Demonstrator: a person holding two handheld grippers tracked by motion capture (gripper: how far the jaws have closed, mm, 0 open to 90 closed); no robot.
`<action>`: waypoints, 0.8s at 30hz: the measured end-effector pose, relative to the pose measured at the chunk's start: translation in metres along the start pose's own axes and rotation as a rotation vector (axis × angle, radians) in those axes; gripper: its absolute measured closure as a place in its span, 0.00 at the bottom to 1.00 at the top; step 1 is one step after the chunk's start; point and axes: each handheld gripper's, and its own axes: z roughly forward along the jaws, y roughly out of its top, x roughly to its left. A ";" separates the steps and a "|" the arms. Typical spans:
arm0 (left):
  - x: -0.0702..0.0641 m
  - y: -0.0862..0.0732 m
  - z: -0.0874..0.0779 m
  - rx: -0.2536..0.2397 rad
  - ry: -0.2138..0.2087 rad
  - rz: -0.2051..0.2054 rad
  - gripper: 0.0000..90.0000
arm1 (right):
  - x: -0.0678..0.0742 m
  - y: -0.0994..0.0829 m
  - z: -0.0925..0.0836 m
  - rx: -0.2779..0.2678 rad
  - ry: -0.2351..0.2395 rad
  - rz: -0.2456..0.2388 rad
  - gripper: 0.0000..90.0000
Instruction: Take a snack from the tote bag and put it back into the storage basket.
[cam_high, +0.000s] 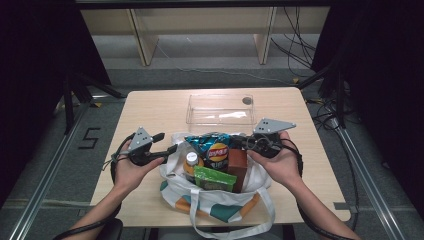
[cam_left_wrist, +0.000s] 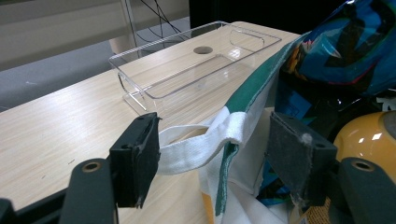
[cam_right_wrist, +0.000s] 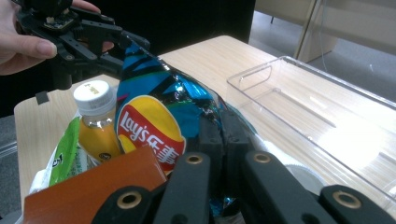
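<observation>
Right gripper clamped on the chip bag, which sits in the tote bag on the desk. Left gripper wide, straddling the tote's strap, not pinching. Clear tray empty; bottle, green packet, brown box not yet unpacked.

Our forearms are bare, no sleeves. Each hand carries a black gripper, the left gripper and right gripper alike: a grey three-cornered plate on top, black cables trailing behind, brass-ringed screw holes below dark padded jaws.
</observation>
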 end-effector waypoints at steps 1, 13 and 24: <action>0.000 0.000 0.000 0.000 0.000 -0.001 0.38 | 0.000 0.001 -0.001 0.009 0.011 0.005 1.00; 0.000 -0.001 0.001 0.005 0.000 0.001 0.38 | 0.002 0.004 -0.005 -0.043 -0.006 0.002 1.00; 0.001 -0.001 0.001 -0.005 -0.002 0.000 0.37 | 0.003 0.006 -0.008 -0.094 -0.025 -0.030 1.00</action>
